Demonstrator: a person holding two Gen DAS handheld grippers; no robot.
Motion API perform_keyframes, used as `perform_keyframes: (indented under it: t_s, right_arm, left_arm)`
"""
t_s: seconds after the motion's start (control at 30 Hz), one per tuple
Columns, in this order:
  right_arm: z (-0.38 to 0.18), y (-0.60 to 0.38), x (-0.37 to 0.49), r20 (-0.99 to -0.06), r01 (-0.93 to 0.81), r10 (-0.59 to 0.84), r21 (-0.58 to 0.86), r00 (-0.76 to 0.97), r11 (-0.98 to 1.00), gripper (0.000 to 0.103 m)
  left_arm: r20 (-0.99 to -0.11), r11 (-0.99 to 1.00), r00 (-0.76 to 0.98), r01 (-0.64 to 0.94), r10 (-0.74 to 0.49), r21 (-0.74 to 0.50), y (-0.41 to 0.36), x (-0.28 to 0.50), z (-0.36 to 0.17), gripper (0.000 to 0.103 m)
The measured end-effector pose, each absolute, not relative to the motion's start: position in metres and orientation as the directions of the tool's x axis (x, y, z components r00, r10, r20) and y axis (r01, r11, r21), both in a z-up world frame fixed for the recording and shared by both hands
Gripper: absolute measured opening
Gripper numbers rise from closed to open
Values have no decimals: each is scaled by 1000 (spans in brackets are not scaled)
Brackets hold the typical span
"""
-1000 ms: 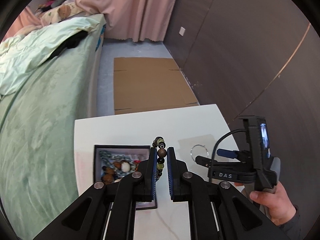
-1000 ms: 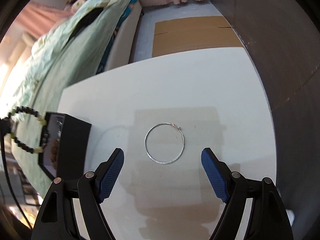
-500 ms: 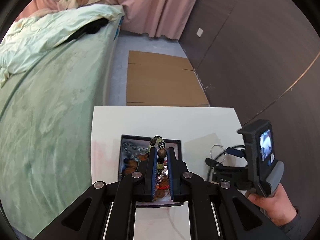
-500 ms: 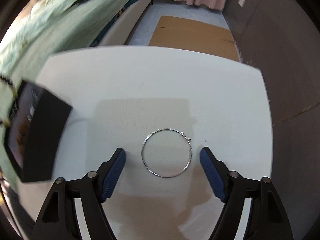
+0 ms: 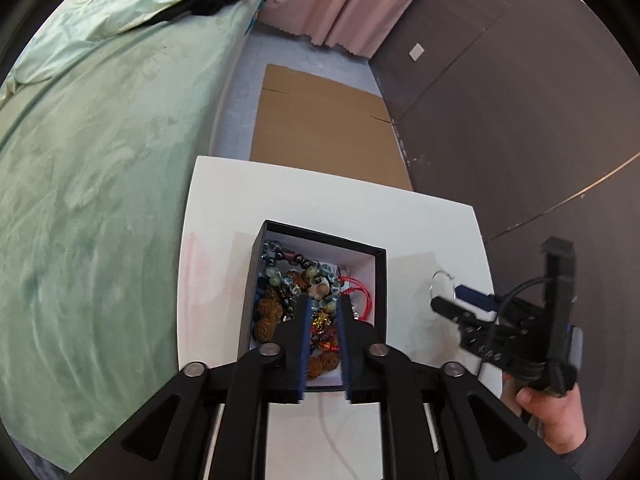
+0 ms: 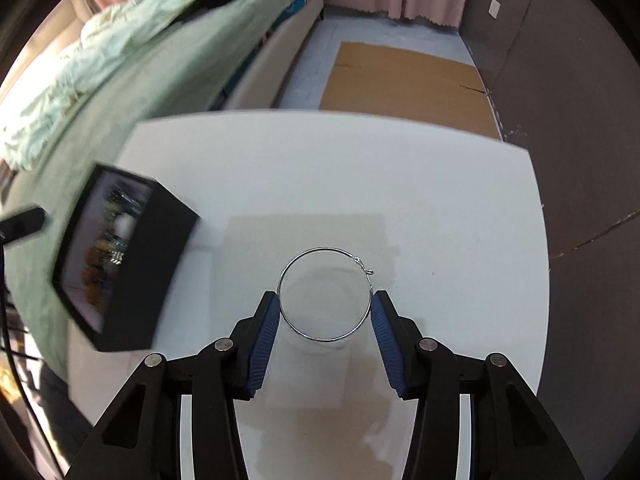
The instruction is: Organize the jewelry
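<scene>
A black jewelry box [image 5: 379,280] with a white lining stands on the white table [image 5: 216,216] and holds several bead bracelets [image 5: 296,276]. My left gripper [image 5: 322,308] hovers over the box, its jaws a little apart with nothing between them. A thin silver hoop [image 6: 325,293] lies flat on the table. My right gripper [image 6: 325,300] is open, its blue pads [image 6: 267,320] at either side of the hoop. The hoop [image 5: 440,280] and right gripper [image 5: 460,304] also show in the left wrist view. The box [image 6: 136,264] is at the left in the right wrist view.
A bed with a green cover [image 5: 100,180] runs along the table's left side. Flat cardboard [image 5: 324,136] lies on the floor beyond the table. A dark wall [image 5: 520,120] is at the right. A thin white cord [image 5: 328,420] trails on the table near the box.
My left gripper moved over the box and opened; the bead bracelet it held is gone from its jaws. My right gripper moved forward until its pads flank the silver hoop.
</scene>
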State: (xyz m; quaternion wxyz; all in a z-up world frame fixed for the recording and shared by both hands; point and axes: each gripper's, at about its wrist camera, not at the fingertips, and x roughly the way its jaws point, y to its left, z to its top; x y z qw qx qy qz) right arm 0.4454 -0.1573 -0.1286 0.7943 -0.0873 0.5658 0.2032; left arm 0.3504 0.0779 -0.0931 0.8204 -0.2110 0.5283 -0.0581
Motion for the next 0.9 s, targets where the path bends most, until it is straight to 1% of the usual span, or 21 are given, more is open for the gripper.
perform_keyframes:
  t_s: [0.03, 0.07, 0.1, 0.23, 0.43, 0.47, 0.5, 0.53, 0.67, 0.83, 0.87, 0.9]
  right_arm:
    - [-122, -155, 444, -928, -424, 238, 99, 287, 900, 48]
    - [-115, -153, 442, -922, -427, 252, 108, 295, 898, 48]
    - [-106, -149, 442, -913, -435, 273, 123, 302, 892, 48]
    - [-84, -132, 434, -888, -470, 338, 165, 312, 867, 48]
    - [-67, -98, 422, -864, -527, 404, 203, 300, 825, 48]
    - [-66, -92, 421, -862, -536, 410, 205, 297, 819, 40]
    - [-66, -84, 419, -862, -544, 422, 219, 280, 810, 27]
    - [-67, -79, 420, -861, -544, 432, 235, 267, 805, 26]
    - [-68, -64, 417, -857, -555, 448, 251, 253, 793, 26]
    - [-69, -64, 415, -858, -529, 436, 246, 271, 812, 26]
    - [-70, -69, 417, -862, -512, 429, 248, 271, 822, 28]
    - [-73, -73, 419, -866, -499, 420, 246, 272, 831, 34]
  left_arm:
    - [-840, 905, 443, -128, -314, -406, 80, 348, -92, 34]
    - [-835, 904, 456, -132, -309, -407, 82, 346, -90, 47]
    - [-828, 901, 471, -136, -306, -411, 85, 343, -88, 55]
    - [-818, 892, 490, -159, -302, -424, 97, 337, -84, 57]
    - [-807, 882, 521, -195, -278, -429, 120, 327, -78, 57]
    - [-805, 881, 527, -198, -273, -429, 125, 325, -76, 57]
    - [-803, 881, 531, -200, -270, -429, 127, 323, -75, 57]
    - [-800, 881, 538, -202, -265, -427, 132, 320, -72, 57]
    - [-791, 885, 559, -201, -248, -420, 141, 311, -64, 65]
    - [-786, 882, 572, -214, -235, -420, 153, 300, -60, 66]
    - [-785, 882, 574, -216, -233, -419, 155, 298, -59, 66]
    - [-784, 882, 575, -216, -232, -419, 156, 296, -58, 66]
